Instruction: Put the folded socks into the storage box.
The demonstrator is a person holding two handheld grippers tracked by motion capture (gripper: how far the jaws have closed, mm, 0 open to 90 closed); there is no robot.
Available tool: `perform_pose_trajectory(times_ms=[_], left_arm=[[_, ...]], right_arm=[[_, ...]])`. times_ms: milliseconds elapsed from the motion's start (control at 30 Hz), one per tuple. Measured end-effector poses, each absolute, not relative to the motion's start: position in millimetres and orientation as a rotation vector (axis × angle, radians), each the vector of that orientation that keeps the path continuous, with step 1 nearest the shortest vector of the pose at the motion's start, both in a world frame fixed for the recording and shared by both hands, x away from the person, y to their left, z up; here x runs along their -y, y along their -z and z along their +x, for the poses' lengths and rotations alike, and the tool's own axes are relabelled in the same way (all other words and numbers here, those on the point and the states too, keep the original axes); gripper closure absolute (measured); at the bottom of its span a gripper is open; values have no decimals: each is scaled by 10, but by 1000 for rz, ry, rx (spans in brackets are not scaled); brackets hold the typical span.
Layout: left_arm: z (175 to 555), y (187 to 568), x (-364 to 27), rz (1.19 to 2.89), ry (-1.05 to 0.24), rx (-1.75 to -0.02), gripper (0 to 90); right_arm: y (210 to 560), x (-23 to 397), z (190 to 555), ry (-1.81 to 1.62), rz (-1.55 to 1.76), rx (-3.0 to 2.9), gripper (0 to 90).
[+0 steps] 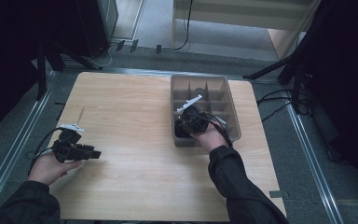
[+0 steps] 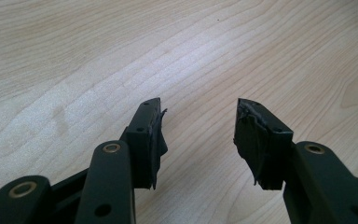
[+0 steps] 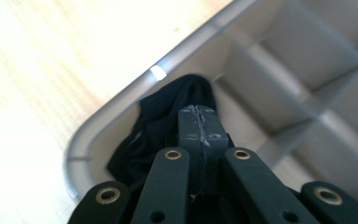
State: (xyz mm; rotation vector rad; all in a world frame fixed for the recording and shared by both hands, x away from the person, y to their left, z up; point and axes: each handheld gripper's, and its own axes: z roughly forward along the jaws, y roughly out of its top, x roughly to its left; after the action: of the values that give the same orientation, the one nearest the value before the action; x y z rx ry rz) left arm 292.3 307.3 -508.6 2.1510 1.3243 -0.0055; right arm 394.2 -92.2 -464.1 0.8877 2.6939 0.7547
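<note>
A grey divided bin (image 1: pixel 231 107) stands at the table's back right. A bundle of black cloth (image 3: pixel 161 123) lies in its near left corner compartment, against the bin's rim (image 3: pixel 121 100). My right gripper (image 3: pixel 198 122) points down into that compartment with its jaws shut together, tips against the cloth; no cloth shows between the tips. In the high view the right gripper (image 1: pixel 186 125) sits over the dark cloth (image 1: pixel 179 132). My left gripper (image 2: pixel 199 133) is open just above bare wood, nothing between its fingers. It is at the table's left front (image 1: pixel 93 154).
The other bin compartments (image 3: pixel 307 70) look bare. The light wooden table (image 1: pixel 130 121) lies between the two hands. Dark stands and cables (image 1: pixel 279 100) surround the table on the grey floor.
</note>
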Motion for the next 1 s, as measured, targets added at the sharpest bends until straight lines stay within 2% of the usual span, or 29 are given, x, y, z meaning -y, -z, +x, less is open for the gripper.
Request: perform_pose_trajectory(times_ms=[367, 567, 767, 1000], left_arm=[[2922, 5086, -3072, 2154, 5, -1324, 506], [2921, 5088, -3067, 2155, 6, -1322, 507], [2924, 5095, -3075, 2152, 6, -1326, 507], [2920, 5090, -3078, 2153, 5, -1324, 507]], right_arm=[[4644, 937, 3944, -744, 888, -2688, 899], [4544, 1082, 4103, -791, 947, -2563, 899], [4666, 1103, 4262, -754, 1005, -2568, 899], [4668, 1011, 4167, -814, 931, -2676, 900]])
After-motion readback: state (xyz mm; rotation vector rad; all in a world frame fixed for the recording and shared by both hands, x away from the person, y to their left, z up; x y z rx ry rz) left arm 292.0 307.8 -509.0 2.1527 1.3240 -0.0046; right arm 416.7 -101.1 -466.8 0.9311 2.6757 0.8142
